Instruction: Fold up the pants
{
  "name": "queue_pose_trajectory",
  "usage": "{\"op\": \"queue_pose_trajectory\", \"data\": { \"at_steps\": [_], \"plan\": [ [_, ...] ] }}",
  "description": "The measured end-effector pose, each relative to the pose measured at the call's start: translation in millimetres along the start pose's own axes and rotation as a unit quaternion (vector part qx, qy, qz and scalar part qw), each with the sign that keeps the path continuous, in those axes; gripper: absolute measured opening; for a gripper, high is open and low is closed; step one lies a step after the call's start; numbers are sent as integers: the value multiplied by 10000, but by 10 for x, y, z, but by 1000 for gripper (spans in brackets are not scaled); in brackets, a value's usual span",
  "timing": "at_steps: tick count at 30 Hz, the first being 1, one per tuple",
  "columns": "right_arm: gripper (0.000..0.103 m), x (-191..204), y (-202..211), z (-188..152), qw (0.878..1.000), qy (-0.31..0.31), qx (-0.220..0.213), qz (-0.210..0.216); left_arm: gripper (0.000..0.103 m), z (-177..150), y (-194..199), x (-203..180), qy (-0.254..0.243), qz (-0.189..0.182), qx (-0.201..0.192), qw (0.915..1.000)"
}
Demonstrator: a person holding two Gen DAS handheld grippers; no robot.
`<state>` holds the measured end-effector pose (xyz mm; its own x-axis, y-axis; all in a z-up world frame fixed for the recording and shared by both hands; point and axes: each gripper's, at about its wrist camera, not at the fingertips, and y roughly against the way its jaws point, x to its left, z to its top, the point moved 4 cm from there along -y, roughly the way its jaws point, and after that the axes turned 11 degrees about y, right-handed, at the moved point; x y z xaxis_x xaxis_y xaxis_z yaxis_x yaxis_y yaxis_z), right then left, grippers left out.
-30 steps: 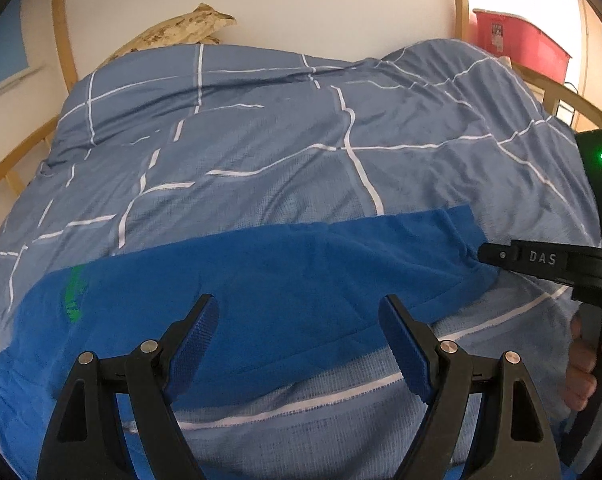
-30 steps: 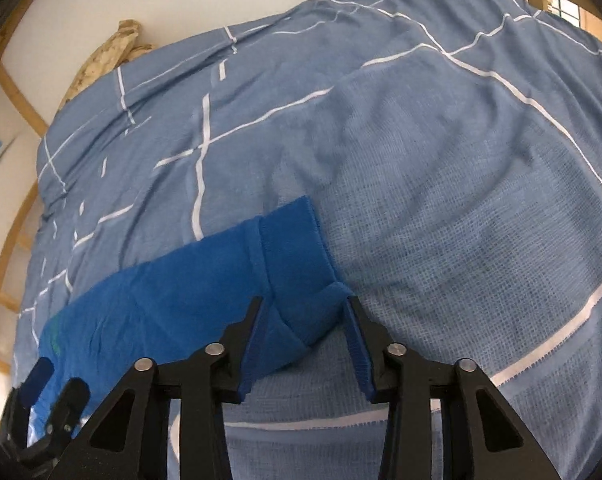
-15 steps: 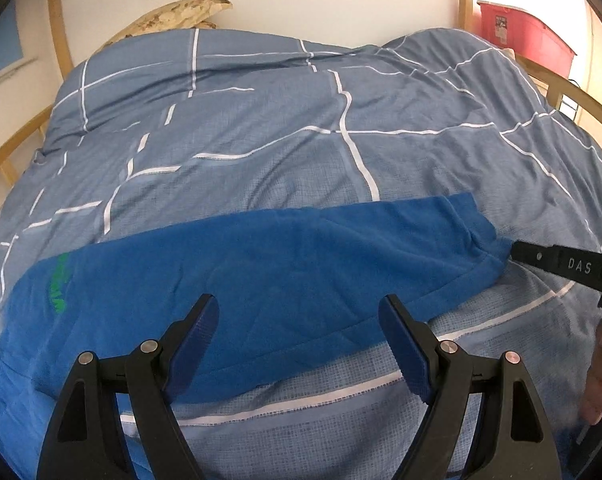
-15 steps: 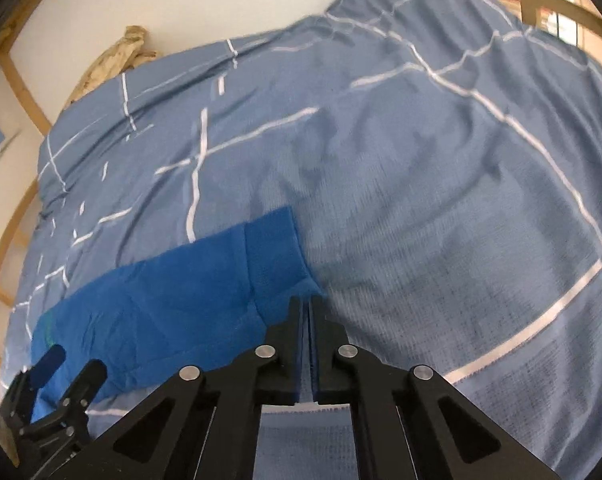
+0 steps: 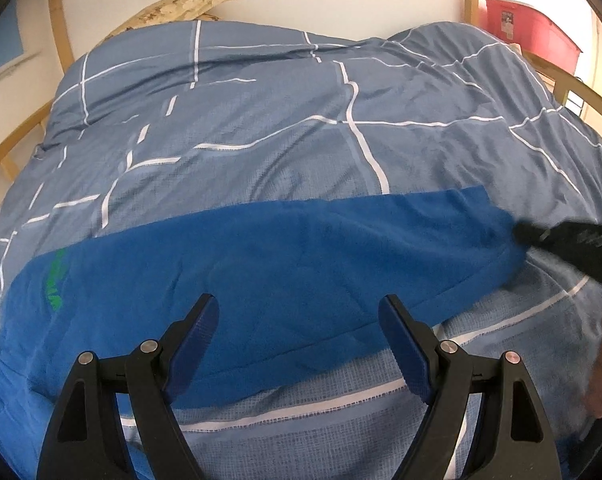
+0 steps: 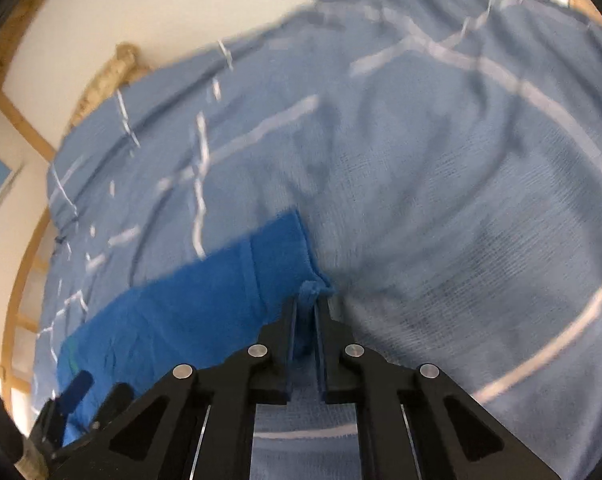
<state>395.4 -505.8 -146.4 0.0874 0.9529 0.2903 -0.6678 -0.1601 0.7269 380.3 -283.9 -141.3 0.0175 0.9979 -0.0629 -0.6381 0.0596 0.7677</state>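
Bright blue pants (image 5: 261,272) lie stretched left to right across the bed, with a green logo (image 5: 55,280) near the left end. My left gripper (image 5: 297,332) is open and empty, hovering over the near edge of the pants' middle. My right gripper (image 6: 305,312) is shut on the near corner of the pants' right hem (image 6: 281,260); it also shows in the left wrist view (image 5: 529,234) at the right end of the pants. The left gripper shows in the right wrist view (image 6: 81,396) at the lower left.
A grey-blue duvet with white lines (image 5: 301,128) covers the bed. A beige pillow (image 5: 173,8) lies at the head by the white wall. A wooden frame (image 5: 57,40) rings the bed. A red bin (image 5: 529,24) stands at the far right.
My right gripper closed on the hem corner of the pants and is pulling it; that view is now blurred. The left gripper stayed open and rose slightly over the pants.
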Motion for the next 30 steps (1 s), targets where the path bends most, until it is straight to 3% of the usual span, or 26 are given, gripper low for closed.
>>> {"op": "queue_pose_trajectory", "data": {
  "at_steps": [3,5,11,14,18,22,24,30],
  "plan": [
    [8,15,218,32,9987,132,-323,-361,82,-45,-22,13,11,-15,31,10000],
    [7,26,152,24,9961,315,-185,-797,82,-85,-67,27,33,-29,167,9999],
    [9,8,-71,-84,9914,323,239,-1242,82,-138,-60,152,93,42,248,9996],
    [34,-48,2,-78,9881,234,280,-1494,82,-146,58,241,110,4,190,9998],
    [36,168,390,-169,9812,522,-56,-1856,82,-158,344,379,110,-100,4,9999],
    [36,595,837,-344,9754,1032,-434,-1901,82,-178,747,547,97,-326,-146,9993],
    [41,863,1081,-466,9738,1240,-648,-1794,82,-208,1001,671,63,-381,-280,9989],
    [45,1685,1733,-953,9752,1592,-1132,-1038,82,-390,1667,1240,178,-502,-467,9975]
  ]
}}
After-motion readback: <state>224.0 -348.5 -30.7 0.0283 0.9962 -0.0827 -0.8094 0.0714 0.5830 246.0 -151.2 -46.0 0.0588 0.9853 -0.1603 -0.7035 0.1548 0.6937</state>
